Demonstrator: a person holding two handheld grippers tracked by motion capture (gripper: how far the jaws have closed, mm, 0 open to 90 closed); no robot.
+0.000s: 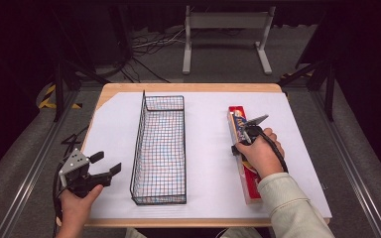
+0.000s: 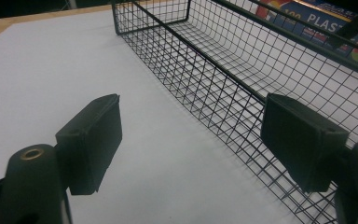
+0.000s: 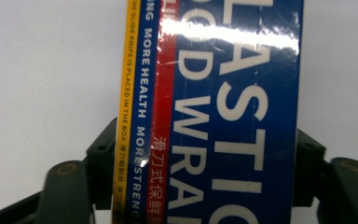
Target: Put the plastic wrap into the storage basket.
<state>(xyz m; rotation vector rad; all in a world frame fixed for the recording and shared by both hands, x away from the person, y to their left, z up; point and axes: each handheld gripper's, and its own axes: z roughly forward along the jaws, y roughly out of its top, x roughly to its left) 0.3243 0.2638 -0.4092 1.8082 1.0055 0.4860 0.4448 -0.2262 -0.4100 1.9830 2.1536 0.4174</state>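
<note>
Plastic wrap box (image 1: pixel 241 148): light, stiff, glossy, slippery | grip mid-length, long sides | right gripper (image 3: pixel 205 154) fingers straddle it, closure unclear | left gripper (image 1: pixel 103 166) fingers apart, basket (image 1: pixel 159 148) at 3 o'clock

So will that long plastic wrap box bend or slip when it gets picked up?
The plastic wrap box looks like stiff cardboard with straight edges, so it probably won't bend. Its shiny skin shows glare and may be slippery. The right gripper sits around its middle, so it should lift fairly level. Being long, it could still tilt.
</note>
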